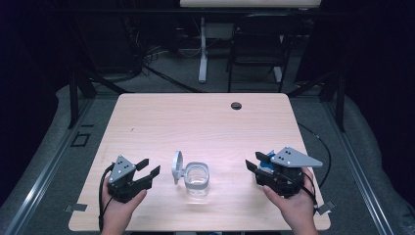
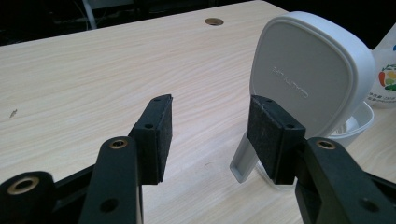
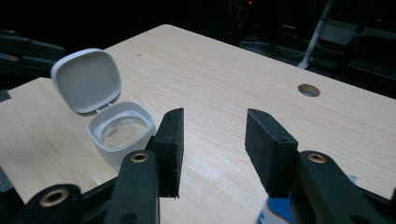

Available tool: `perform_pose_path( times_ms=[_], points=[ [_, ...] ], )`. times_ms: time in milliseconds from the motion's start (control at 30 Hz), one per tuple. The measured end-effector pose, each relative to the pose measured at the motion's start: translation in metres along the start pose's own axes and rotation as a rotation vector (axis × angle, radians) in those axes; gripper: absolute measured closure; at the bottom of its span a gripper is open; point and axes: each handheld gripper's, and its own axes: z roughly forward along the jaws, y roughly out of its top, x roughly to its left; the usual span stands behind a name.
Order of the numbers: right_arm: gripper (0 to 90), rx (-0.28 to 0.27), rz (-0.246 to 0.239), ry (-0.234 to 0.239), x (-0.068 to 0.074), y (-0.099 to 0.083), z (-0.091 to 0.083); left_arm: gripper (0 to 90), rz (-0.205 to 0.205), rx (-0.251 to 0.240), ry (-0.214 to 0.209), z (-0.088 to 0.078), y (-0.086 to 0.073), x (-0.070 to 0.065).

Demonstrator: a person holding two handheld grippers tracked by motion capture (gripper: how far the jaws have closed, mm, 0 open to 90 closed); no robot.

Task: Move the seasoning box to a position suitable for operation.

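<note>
Small clear container (image 1: 197,179) with hinged white lid (image 1: 176,166) standing open, sitting lower centre of high view on table (image 1: 195,122).

Likely light, rigid, slippery plastic; tipping easily.

Gripping body walls, not lid.

Left hand-held gripper (image 1: 148,168) gaping empty beside lid; right hand-held gripper (image 1: 254,162) gaping empty, nothing between pads.
</note>
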Motion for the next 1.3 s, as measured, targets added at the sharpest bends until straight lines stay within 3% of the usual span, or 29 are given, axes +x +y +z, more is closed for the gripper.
perform_pose_path(
  times_ms=[500, 1100, 1300],
  points=[
    [43.3, -0.015, 0.040, -0.113, -0.028, -0.005, -0.017, 50.6, -0.003, 0.007, -0.001, 0.001, -0.001, 0.000],
    [36.6, 0.025, 0.078, -0.147, -0.046, -0.017, -0.017, 50.6, -0.014, 0.000, 0.000, 0.001, -0.001, 0.004],
    [36.3, 0.046, 0.083, -0.127, -0.046, -0.029, -0.013, 50.6, -0.029, -0.005, 0.003, 0.000, -0.001, 0.006]
  ],
)
